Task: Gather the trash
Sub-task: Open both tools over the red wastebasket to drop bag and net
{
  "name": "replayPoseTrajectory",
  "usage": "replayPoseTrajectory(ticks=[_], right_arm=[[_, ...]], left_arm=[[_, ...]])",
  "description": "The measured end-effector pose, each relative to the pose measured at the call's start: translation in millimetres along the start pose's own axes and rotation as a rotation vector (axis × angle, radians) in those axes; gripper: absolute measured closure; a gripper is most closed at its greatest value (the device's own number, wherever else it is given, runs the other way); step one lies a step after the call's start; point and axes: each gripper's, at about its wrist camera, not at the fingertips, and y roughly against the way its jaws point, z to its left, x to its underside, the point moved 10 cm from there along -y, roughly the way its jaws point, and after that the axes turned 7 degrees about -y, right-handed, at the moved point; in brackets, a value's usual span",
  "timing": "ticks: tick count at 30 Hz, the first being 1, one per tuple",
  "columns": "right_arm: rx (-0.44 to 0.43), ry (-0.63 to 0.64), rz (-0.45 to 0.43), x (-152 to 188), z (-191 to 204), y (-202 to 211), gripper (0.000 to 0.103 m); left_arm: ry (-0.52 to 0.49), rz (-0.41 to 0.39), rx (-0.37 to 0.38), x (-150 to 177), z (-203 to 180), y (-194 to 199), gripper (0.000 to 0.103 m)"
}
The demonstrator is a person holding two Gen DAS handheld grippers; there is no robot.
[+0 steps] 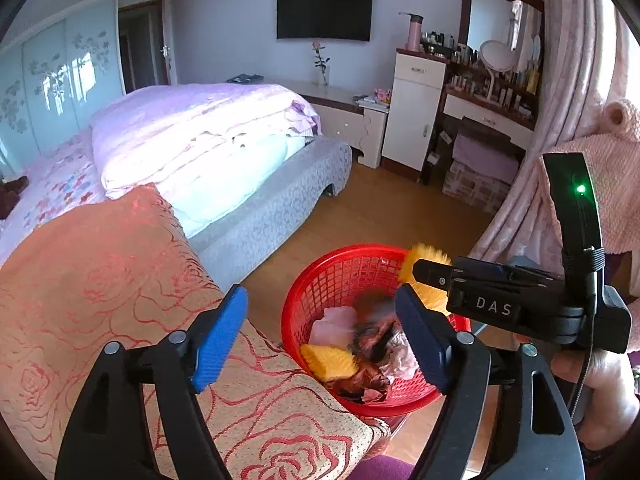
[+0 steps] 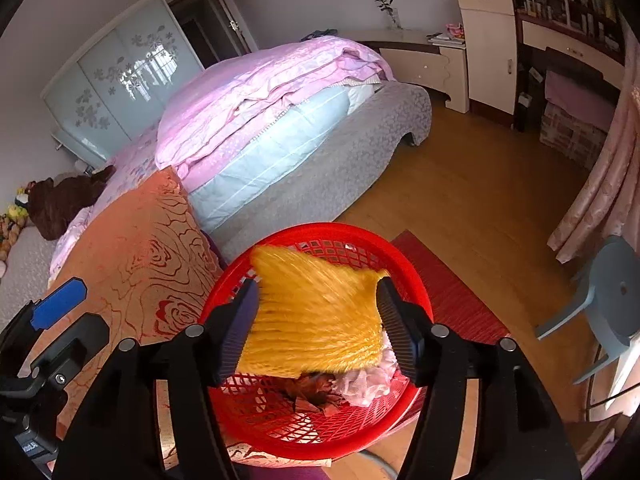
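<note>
The right gripper (image 2: 318, 322) hangs over the red basket (image 2: 416, 292) with its jaws spread – the yellow foam net (image 2: 316, 320) sits loose between them, blurred. The left gripper (image 1: 320, 336) is open and empty. Risk, as a judgement: the light net may snag a pad or catch the rim and tumble onto the patterned cushion (image 1: 100, 272).

black left claw (image 1: 320, 336), blue ribbed pads (image 1: 218, 340), silver pivot screws, fluffy pink sleeve (image 1: 608, 184)

A sunlit bed (image 1: 208, 148) with pink bedding stands on a wooden floor (image 1: 384, 208). A television (image 1: 325, 10) hangs on the pale wall; a mirrored dresser (image 1: 496, 80) stands beside pink curtains (image 1: 576, 92).
</note>
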Motion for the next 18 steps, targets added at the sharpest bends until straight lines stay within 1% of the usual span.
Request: replayPoseTrajectory(ticks=[4,7,9,12,15,17,18], right_arm=[[-0.012,-0.002,0.004,1.1,3.4,0.1,0.038],[-0.004,-0.009,-0.002,0.3,1.9,1.0,0.037],[0.006,-0.009,-0.01,-0.9,0.5,2.8,0.036],[0.047,0.017,-0.043,-2.3,2.3,10.4,0.033],[0.074,0.045,-0.088,-1.5,11.1,21.6,0.025],[0.095,0.085,-0.135,0.7,22.7,33.4,0.018],[0.103,0.101,-0.153,1.3,26.3,38.0,0.016]], left_arm=[[0.004,-0.012,-0.016,-0.4,4.7,5.8,0.027],[0.011,-0.024,-0.035,0.7,13.2,11.4,0.027],[0.017,-0.03,-0.049,2.6,19.2,16.2,0.027],[0.04,-0.039,-0.076,5.3,31.4,23.5,0.025],[0.063,-0.046,-0.122,8.1,46.5,32.6,0.023],[0.065,-0.055,-0.16,9.7,54.5,40.0,0.021],[0.066,-0.063,-0.179,10.6,58.8,44.8,0.02]])
